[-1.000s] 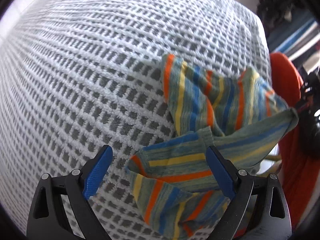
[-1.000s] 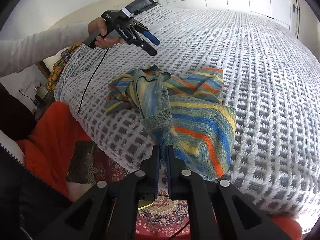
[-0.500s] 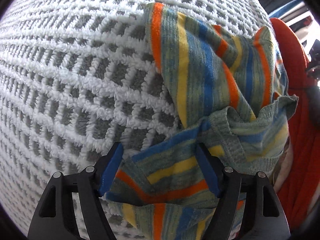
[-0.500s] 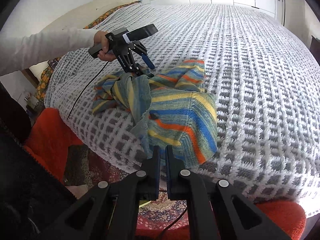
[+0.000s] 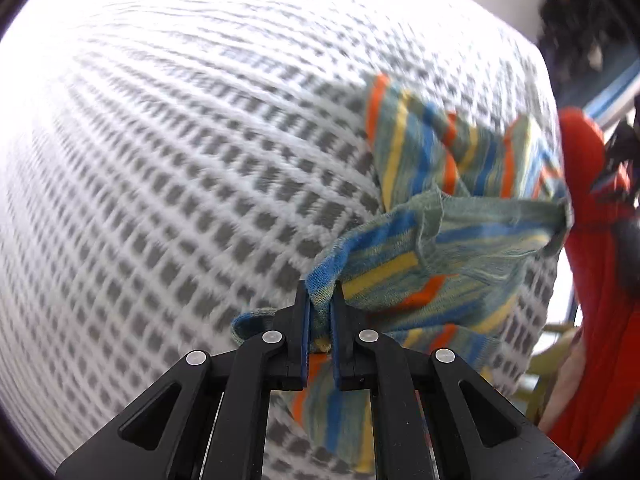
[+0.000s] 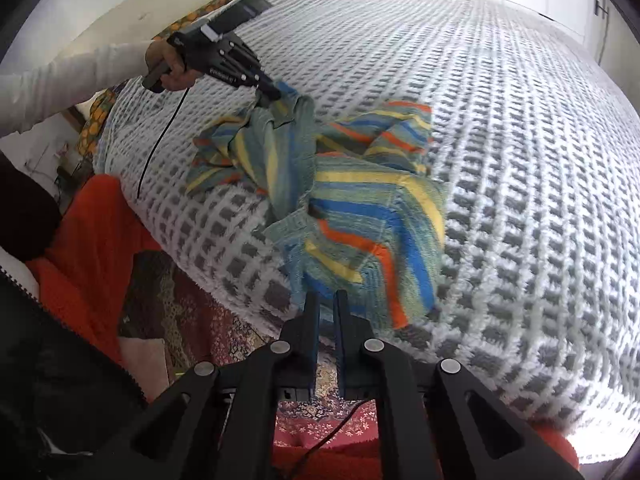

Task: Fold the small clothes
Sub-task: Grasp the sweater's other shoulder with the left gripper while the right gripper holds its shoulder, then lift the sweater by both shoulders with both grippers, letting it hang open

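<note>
Since a second ago the left gripper [image 5: 320, 300] has been clamped shut on a bunched edge of the striped knit garment [image 5: 452, 248], which trails off to its right across the waffle-weave bedspread [image 5: 180, 160]. Only a small pinch is held, so slipping out seems likely.

Right view: the right gripper [image 6: 326, 308] is closed on the near hem of the garment, just ahead of its tips. If both get pulled unevenly, it could be dragged off the bed edge.
</note>
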Motion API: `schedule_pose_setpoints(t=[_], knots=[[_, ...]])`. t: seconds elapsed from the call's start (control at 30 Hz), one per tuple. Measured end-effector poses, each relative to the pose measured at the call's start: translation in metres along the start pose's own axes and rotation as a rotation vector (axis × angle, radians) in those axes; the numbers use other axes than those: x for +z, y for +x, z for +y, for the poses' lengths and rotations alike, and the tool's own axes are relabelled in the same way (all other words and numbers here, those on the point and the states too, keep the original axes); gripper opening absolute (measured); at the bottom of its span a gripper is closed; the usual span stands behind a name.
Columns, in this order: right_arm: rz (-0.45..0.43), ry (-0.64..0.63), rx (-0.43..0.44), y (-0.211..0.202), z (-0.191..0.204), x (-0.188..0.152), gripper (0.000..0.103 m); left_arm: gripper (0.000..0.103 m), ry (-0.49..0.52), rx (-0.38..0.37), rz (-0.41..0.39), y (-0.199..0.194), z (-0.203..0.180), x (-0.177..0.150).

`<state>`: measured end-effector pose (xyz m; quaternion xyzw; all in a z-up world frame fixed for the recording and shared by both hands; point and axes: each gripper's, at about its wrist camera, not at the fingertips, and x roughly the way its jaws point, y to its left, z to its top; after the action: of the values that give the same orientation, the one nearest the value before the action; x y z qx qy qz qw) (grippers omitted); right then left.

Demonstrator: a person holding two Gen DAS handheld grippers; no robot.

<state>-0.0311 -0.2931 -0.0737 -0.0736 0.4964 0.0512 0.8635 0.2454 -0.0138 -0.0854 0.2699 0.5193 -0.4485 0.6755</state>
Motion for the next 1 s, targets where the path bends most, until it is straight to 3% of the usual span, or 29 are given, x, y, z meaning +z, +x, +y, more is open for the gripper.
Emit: schedule_pose_setpoints(t=[0.03, 0.1, 0.17, 0.33, 0.37, 0.43, 0.5, 0.63, 0.77, 0.9, 1.0], knots=[[0.019, -0.031, 0.012, 0.01, 0.005, 0.004, 0.037, 0.006, -0.041, 0.011, -0.033, -0.013, 0.002, -0.014], [0.058, -0.089, 0.024, 0.03, 0.013, 0.01, 0.058, 0.006, -0.108, 0.029, -0.086, -0.034, 0.004, -0.04], [0.061, -0.109, 0.012, 0.04, 0.018, 0.017, 0.058, 0.006, -0.156, 0.05, -0.131, -0.044, -0.001, -0.054], [-0.012, -0.105, -0.048, 0.046, 0.003, 0.024, 0.057, 0.006, -0.227, 0.095, -0.222, -0.054, -0.02, -0.053], [0.014, -0.124, -0.081, 0.053, 0.001, 0.024, 0.055, 0.006, -0.239, 0.108, -0.239, -0.055, -0.022, -0.055], [0.067, -0.142, -0.074, 0.063, -0.006, 0.023, 0.005, 0.006, -0.267, 0.134, -0.274, -0.064, -0.026, -0.062], [0.063, -0.139, -0.103, 0.059, -0.013, 0.025, 0.005, 0.006, -0.311, 0.156, -0.32, -0.08, -0.031, -0.07], [-0.107, -0.107, -0.137, -0.009, -0.015, 0.05, 0.005, 0.006, -0.415, 0.187, -0.528, -0.123, -0.052, -0.061], [-0.332, -0.144, -0.202, -0.113, -0.003, 0.096, 0.005, 0.005, -0.49, 0.214, -0.797, -0.215, -0.063, -0.066], [-0.522, -0.222, -0.264, -0.213, 0.02, 0.149, 0.005, 0.005, -0.464, 0.286, -1.013, -0.311, -0.089, -0.062], [-0.64, -0.291, -0.31, -0.281, 0.049, 0.179, 0.005, 0.005, -0.394, 0.389, -1.127, -0.379, -0.121, -0.058]])
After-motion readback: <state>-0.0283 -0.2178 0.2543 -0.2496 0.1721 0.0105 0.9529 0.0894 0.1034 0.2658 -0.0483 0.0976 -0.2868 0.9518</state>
